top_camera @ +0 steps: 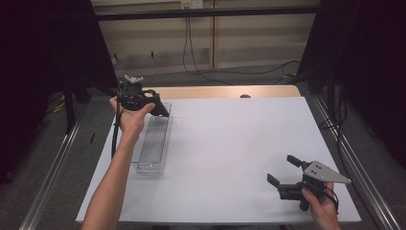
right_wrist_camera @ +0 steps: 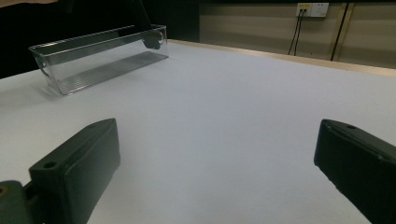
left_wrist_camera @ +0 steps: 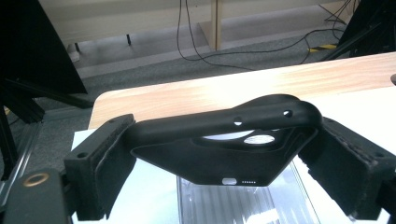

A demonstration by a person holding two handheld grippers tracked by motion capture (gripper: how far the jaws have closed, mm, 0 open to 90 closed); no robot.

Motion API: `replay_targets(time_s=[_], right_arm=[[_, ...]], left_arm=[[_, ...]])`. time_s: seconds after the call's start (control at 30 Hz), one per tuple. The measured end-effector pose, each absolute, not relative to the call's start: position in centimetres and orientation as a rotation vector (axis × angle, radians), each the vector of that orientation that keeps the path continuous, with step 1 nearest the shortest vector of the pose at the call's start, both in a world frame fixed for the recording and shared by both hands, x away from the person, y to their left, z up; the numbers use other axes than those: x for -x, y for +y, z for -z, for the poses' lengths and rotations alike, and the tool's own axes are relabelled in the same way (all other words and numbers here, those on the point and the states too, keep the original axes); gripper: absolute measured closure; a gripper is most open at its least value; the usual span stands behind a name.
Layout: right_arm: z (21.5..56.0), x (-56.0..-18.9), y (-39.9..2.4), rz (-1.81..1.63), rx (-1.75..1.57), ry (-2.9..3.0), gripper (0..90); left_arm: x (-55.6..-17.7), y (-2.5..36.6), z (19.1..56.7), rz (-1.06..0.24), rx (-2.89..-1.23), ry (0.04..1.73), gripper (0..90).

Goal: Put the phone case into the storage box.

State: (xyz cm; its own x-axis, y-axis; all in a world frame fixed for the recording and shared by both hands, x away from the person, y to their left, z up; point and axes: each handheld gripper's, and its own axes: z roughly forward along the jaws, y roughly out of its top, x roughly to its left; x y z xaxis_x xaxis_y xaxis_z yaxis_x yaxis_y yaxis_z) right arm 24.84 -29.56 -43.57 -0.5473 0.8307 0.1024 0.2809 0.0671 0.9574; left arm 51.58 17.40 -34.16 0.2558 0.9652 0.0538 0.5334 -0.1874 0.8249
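A black soft-plastic phone case [left_wrist_camera: 224, 144] is clamped by the left gripper [top_camera: 139, 98] directly above the far end of the long clear plastic tray [top_camera: 154, 143]; the right gripper [top_camera: 287, 176] is held open, well apart.

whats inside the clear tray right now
Nothing visible lies on the ribbed floor of the clear tray. The left gripper holds a black phone case over its far end, covering the floor there.
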Motion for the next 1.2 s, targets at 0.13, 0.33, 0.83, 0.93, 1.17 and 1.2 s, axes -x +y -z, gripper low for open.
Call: replay_targets(time_s=[0.13,0.33,0.83,0.93,1.17,1.2], right_arm=[[43.6,-24.8,-29.6,-1.498,-1.103,1.868,0.0],[43.6,-24.8,-29.6,-1.498,-1.104,1.867,0.0],[43.6,-24.8,-29.6,-1.498,-1.105,1.867,0.0],[43.6,-24.8,-29.7,-1.5,-1.106,1.867,0.0],[43.6,-24.9,-29.6,-1.499,-1.103,1.869,0.0],[43.6,-24.8,-29.6,-1.5,-1.103,1.87,0.0]], left_arm=[[-51.6,17.0,34.4,-0.805,-1.849,1.358,12.1],[-51.7,16.7,34.7,-0.805,-1.855,1.352,12.0],[-52.1,16.4,35.2,-0.808,-1.853,1.356,11.7],[-52.3,16.6,35.1,-0.794,-1.851,1.365,11.6],[-52.8,16.4,34.6,-0.769,-1.882,1.395,11.3],[-52.8,16.4,34.6,-0.77,-1.879,1.4,11.3]])
